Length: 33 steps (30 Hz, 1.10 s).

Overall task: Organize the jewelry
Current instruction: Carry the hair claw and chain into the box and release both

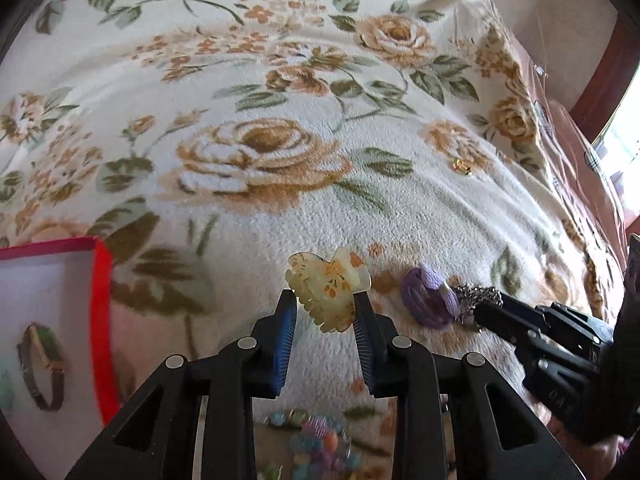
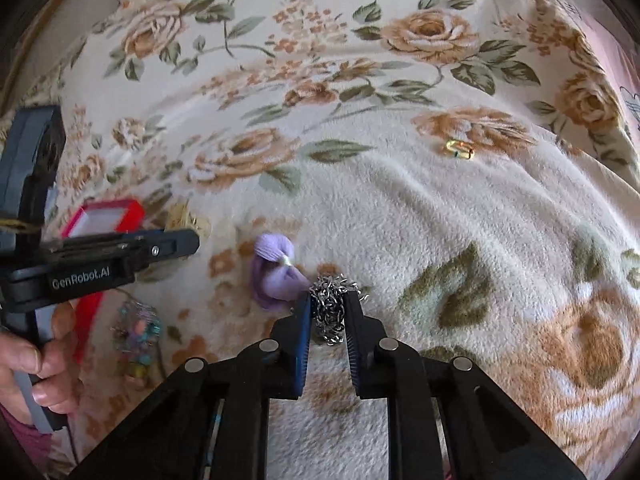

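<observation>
My left gripper (image 1: 325, 298) is shut on a pale yellow floral hair claw clip (image 1: 326, 288), held above the blanket. My right gripper (image 2: 329, 306) is shut on a bunched silver chain (image 2: 332, 306); it also shows in the left wrist view (image 1: 478, 298). A purple hair scrunchie (image 2: 274, 276) lies on the blanket just left of the chain, also in the left wrist view (image 1: 430, 296). A red-rimmed white box (image 1: 96, 320) at the left holds a green-faced watch (image 1: 42, 364). A small gold earring (image 2: 458, 148) lies far right on the blanket.
A floral fleece blanket (image 1: 280, 100) covers the whole surface. A pastel bead bracelet (image 2: 136, 332) lies near the box, below my left gripper (image 1: 316, 444). The person's hand (image 2: 32, 364) holds the left gripper's handle. A window and wooden frame lie at the far right.
</observation>
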Available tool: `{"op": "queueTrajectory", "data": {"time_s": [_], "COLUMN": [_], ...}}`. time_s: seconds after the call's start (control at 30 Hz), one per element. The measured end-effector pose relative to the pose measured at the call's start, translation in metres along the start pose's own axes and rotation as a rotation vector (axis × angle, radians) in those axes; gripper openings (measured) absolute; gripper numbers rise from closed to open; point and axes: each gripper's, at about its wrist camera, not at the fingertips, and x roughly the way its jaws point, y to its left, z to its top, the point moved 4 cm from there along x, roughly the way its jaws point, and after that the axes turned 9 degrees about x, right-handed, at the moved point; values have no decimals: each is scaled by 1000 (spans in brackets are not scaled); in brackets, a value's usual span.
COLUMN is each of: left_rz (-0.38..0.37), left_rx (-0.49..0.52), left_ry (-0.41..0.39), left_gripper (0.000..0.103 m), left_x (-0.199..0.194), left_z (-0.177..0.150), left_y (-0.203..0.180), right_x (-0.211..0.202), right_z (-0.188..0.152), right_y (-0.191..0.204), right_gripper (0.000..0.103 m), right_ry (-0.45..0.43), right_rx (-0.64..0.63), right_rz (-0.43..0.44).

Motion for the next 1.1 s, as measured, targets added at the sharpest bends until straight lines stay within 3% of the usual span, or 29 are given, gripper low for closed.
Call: {"op": "queueTrajectory", "data": {"time_s": [0.53,1.1], "left_rz": [24,110], "left_rx": [-80,-200], "left_ry": [-80,-132], "left_gripper": [27,27], "left_x": [-107,-192], "left_z": [-55,-118], "left_y": [32,85], "right_x": [-37,-34], "right_z": [-1,-15], "right_y": [63,151], "right_gripper": [16,16], "right_ry": [-54,-3], "right_rx": [-41,-132], "right_rz": [127,267]}}
